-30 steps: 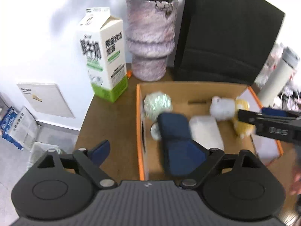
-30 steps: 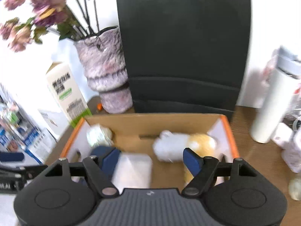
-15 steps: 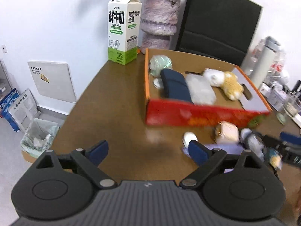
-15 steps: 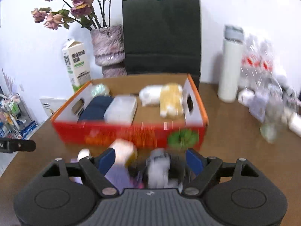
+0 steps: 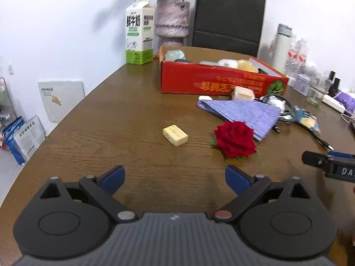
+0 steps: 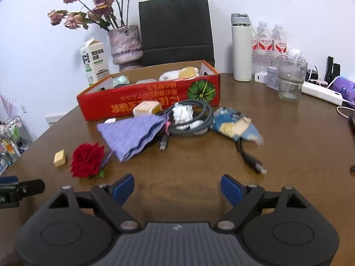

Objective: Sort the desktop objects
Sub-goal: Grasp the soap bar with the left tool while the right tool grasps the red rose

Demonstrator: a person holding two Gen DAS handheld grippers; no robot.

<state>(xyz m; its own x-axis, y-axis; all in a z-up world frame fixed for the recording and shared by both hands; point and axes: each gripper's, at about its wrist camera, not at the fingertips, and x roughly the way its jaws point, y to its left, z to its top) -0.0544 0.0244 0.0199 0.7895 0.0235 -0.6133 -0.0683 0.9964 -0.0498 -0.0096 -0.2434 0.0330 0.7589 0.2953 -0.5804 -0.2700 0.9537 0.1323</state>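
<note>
A red cardboard box (image 5: 221, 82) (image 6: 150, 98) holding several items stands on the brown table (image 5: 124, 133). In front of it lie a yellow eraser (image 5: 175, 135) (image 6: 60, 157), a red rose (image 5: 235, 139) (image 6: 87, 160), a folded purple cloth (image 5: 241, 113) (image 6: 133, 135), a coiled cable (image 6: 188, 117), a white crumpled ball (image 6: 183, 113), a beige block (image 6: 146, 108) and a blue patterned pouch (image 6: 235, 125). My left gripper (image 5: 175, 180) is open and empty, back from the eraser. My right gripper (image 6: 177, 188) is open and empty, back from the cable.
A milk carton (image 5: 139, 32), a vase with dried flowers (image 6: 125, 44) and a black paper bag (image 6: 176, 26) stand behind the box. At the right are a white flask (image 6: 241, 48), water bottles (image 6: 268, 42), a glass (image 6: 289, 79) and a power strip (image 6: 321, 92).
Both grippers have pulled back from above the box toward the near side of the table and are lower. The loose items in front of the box have come into view.
</note>
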